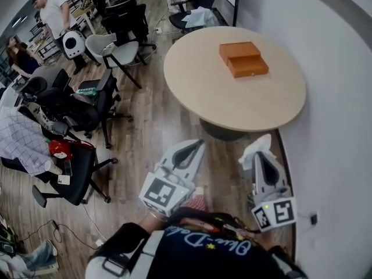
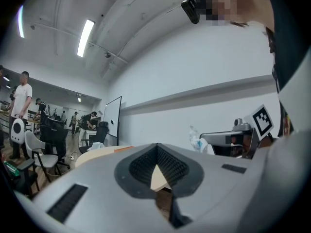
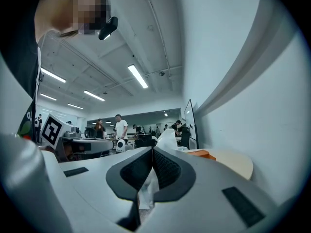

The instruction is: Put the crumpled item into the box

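Head view: the left claw [image 1: 196, 144] and right claw [image 1: 263, 156] hover over the floor, well apart from the orange box [image 1: 243, 58] on the round worktop [image 1: 197, 80]. 
Left gripper view: its jaws are closed on nothing. 
Right gripper view: its jaws are clamped on the crumpled tissue [image 3: 147, 193].

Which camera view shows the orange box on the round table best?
The head view: it shows the whole orange box from above. The left gripper view catches only its thin edge, the right gripper view one corner.

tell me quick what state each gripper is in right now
Left gripper: closed, nothing in it.
Right gripper: closed on the crumpled tissue.
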A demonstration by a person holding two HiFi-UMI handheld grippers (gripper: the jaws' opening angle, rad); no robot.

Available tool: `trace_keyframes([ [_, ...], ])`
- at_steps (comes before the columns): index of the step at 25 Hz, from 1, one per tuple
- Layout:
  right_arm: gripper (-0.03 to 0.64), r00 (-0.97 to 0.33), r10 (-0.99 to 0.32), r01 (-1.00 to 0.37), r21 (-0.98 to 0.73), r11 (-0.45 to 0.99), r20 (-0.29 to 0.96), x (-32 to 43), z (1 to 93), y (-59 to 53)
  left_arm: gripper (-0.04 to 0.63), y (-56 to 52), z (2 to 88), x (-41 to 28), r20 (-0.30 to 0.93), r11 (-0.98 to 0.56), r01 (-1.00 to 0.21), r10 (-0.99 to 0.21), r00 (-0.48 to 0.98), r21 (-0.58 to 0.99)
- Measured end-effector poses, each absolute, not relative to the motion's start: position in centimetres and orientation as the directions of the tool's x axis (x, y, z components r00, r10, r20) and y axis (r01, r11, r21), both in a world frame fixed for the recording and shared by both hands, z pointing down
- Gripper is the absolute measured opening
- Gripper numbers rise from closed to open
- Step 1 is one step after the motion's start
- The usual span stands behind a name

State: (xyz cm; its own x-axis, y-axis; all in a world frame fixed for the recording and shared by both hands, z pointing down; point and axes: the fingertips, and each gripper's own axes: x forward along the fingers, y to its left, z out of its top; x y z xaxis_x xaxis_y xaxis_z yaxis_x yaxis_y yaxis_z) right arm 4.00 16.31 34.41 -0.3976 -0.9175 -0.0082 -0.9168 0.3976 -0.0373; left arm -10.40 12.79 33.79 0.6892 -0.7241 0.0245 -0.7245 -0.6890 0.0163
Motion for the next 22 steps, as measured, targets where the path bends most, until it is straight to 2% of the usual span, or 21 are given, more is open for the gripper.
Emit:
trace_keyframes([
  [22, 0.002, -0.34, -0.94, -0.94, 0.004, 0.34, 0.017, 2.7, 33.6, 6.9, -0.012, 2.5, 33.8, -11.4, -0.005, -0.732, -0.681, -0.681, 0.732, 0.022],
])
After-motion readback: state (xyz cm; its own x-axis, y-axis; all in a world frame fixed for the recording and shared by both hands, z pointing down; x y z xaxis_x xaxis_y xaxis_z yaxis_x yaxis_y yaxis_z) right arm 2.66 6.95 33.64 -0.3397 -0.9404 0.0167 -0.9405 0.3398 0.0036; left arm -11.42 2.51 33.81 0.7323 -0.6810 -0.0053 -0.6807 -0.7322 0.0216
